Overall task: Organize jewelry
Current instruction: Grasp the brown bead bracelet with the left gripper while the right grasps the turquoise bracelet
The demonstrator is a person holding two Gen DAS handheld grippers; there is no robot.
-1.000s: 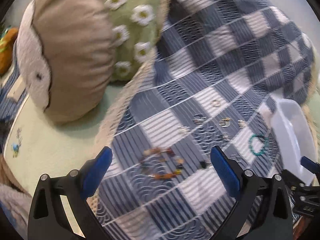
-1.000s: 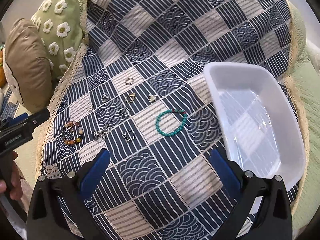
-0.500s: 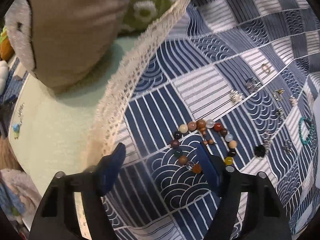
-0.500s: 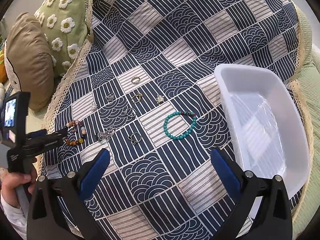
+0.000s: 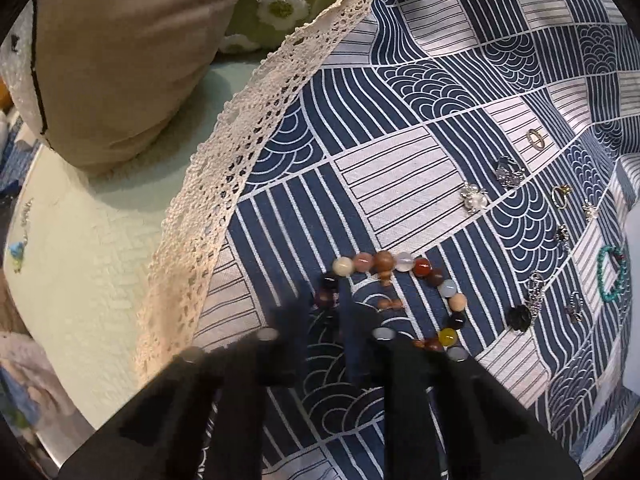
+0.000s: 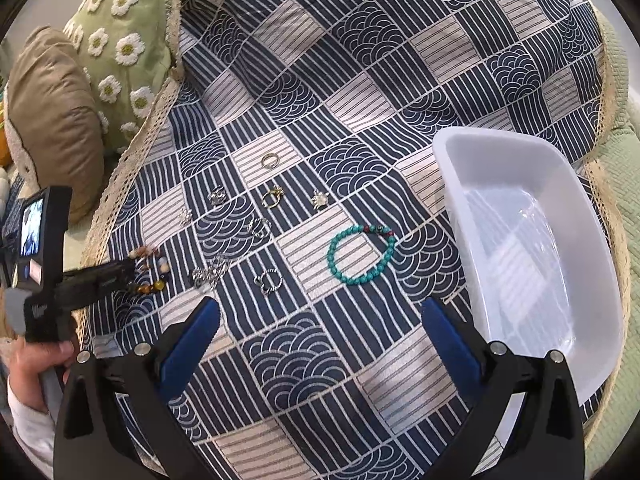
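Observation:
A bracelet of mixed brown, red and white beads (image 5: 404,266) lies on the blue patterned cloth (image 5: 400,184). My left gripper (image 5: 326,308) points down at the bracelet's left side, jaws closing, with dark beads pinched between the blurred fingers. The right wrist view shows that left gripper (image 6: 128,270) on the mixed bead bracelet (image 6: 160,268). A turquoise bracelet (image 6: 360,254) and several small rings (image 6: 270,160) lie farther right. Above the cloth my right gripper (image 6: 320,320) hangs open, holding nothing. A white tray (image 6: 532,248) sits empty at the right.
A tan cushion (image 5: 120,60) and a green daisy cushion (image 6: 120,52) lie left of the cloth's lace edge (image 5: 224,184). A pale green cover (image 5: 100,240) shows beyond the lace. A hand (image 6: 36,364) holds the left gripper's handle.
My left gripper has dropped onto the cloth and its jaws have gone from wide open to nearly together around the mixed bead bracelet's left side. The right gripper has stayed open above the cloth.

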